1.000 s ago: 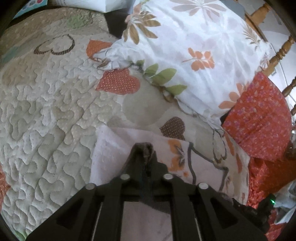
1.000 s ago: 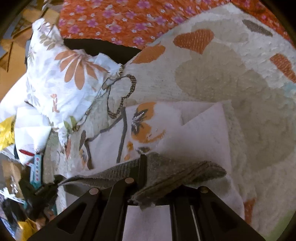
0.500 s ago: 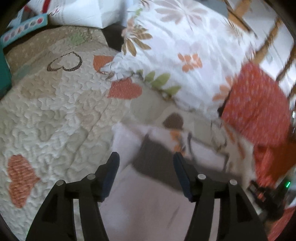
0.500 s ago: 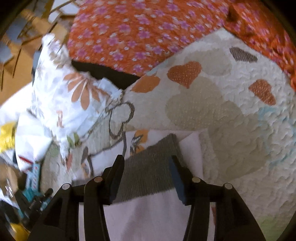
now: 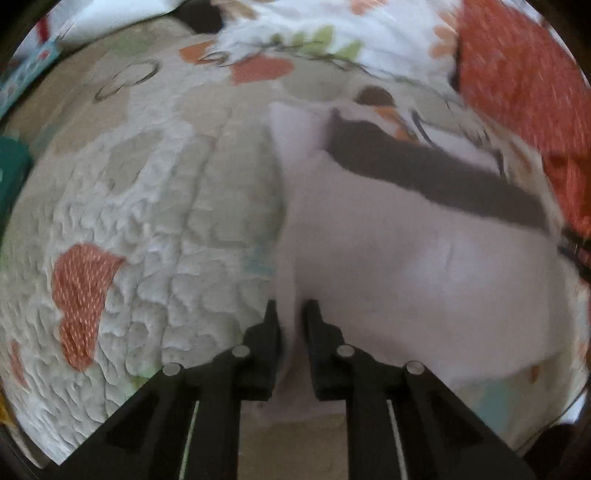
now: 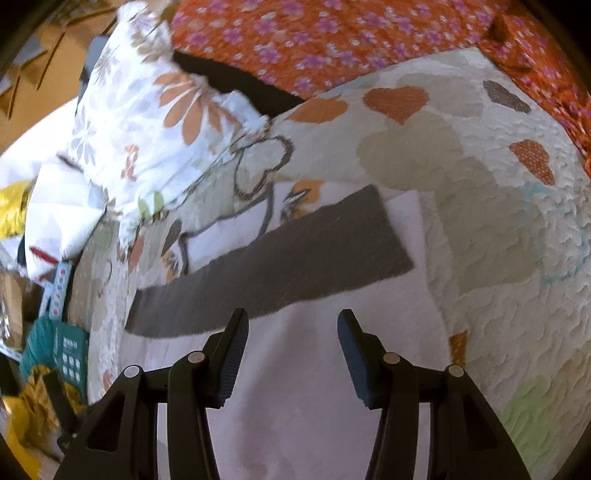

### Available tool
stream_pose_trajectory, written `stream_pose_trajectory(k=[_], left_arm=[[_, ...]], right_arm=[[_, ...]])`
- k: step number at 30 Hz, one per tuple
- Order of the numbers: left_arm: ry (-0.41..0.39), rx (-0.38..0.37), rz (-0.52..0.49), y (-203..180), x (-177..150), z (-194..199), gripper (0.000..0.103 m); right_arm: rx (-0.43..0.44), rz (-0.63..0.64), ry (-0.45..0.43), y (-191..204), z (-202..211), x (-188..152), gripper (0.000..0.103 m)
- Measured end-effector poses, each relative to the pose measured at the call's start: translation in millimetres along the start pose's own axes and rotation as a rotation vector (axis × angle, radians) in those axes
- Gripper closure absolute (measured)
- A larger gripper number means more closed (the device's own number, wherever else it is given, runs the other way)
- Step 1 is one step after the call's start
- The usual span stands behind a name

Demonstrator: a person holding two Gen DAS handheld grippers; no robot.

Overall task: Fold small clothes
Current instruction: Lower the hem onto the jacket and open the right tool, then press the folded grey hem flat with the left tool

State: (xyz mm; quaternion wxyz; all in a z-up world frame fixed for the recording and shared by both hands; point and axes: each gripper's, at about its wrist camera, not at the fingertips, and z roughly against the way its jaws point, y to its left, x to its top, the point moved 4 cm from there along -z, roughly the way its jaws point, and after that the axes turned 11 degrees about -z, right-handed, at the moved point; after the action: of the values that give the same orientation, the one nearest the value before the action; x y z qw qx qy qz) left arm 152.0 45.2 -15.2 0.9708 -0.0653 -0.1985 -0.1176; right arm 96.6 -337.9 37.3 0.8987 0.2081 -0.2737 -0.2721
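Observation:
A small white garment (image 5: 406, 258) lies on the quilted bedspread (image 5: 147, 221), its grey band (image 5: 424, 173) folded flat across the far part. My left gripper (image 5: 291, 310) is at the garment's left edge. Its jaws are closing, with a fold of white cloth pinched between them. In the right wrist view the same white garment (image 6: 295, 406) and grey band (image 6: 277, 266) lie below my right gripper (image 6: 293, 325). That gripper hangs open just short of the band, with nothing between its fingers.
A white floral pillow (image 6: 147, 122) lies beyond the garment, and orange flowered fabric (image 6: 332, 33) sits behind it. Teal packaging (image 6: 55, 350) and yellow clutter lie off the bed's left side. The heart-patterned quilt (image 6: 498, 221) stretches to the right.
Both grippers let go of the grey band, which now lies flat on the white garment. The left one moved to the garment's left edge and closed there. The right one opened and drew back.

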Motion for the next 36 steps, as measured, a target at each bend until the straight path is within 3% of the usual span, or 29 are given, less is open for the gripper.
stream_pose_trajectory(k=[5,9,10,11,13,16,21,22,23,24,26,30,36], left_arm=[[-0.043,0.114,0.108,31.7,-2.5,16.4,0.103],[-0.135,-0.002,0.180,37.7,2.6,34.1,0.102],[-0.146,-0.011,0.179,36.5,5.2,35.9,0.095],[-0.159,-0.016,0.168,30.6,11.3,35.6,0.079],[-0.187,-0.026,0.142,17.4,28.2,31.3,0.059],[-0.197,-0.037,0.118,6.1,54.5,18.2,0.058],[-0.185,-0.041,0.135,0.0,87.1,-19.4,0.058],[-0.165,-0.041,0.126,-2.9,89.0,-26.8,0.063],[-0.147,-0.024,0.110,-6.1,88.9,-31.6,0.085],[-0.125,0.042,0.076,-10.7,90.0,-34.2,0.091],[-0.135,0.070,0.067,-13.2,91.8,-29.3,0.094],[-0.163,0.079,0.164,3.4,89.2,-15.4,0.095],[-0.154,0.091,0.240,15.2,83.2,-16.5,0.095]], right_arm=[[-0.028,0.082,-0.017,14.4,7.5,-14.1,0.048],[-0.021,0.046,-0.014,9.2,14.3,-15.3,0.048],[-0.012,0.024,-0.011,6.2,17.5,-15.3,0.048],[-0.001,0.004,-0.012,4.2,21.2,-15.4,0.048],[0.024,-0.033,-0.023,-2.9,31.8,-17.2,0.048],[0.039,-0.018,-0.029,-3.1,42.1,-21.7,0.048],[-0.026,0.078,-0.052,4.4,41.6,-26.0,0.048],[-0.034,0.087,-0.048,4.6,40.2,-25.5,0.048],[-0.034,0.093,-0.043,5.0,39.0,-24.5,0.048],[-0.035,0.096,-0.040,5.0,38.1,-23.2,0.048],[-0.052,0.111,-0.051,2.5,38.9,-19.3,0.048],[-0.129,0.122,-0.110,-8.0,44.7,-8.7,0.048],[-0.097,0.027,-0.079,-29.4,45.1,0.1,0.048]])
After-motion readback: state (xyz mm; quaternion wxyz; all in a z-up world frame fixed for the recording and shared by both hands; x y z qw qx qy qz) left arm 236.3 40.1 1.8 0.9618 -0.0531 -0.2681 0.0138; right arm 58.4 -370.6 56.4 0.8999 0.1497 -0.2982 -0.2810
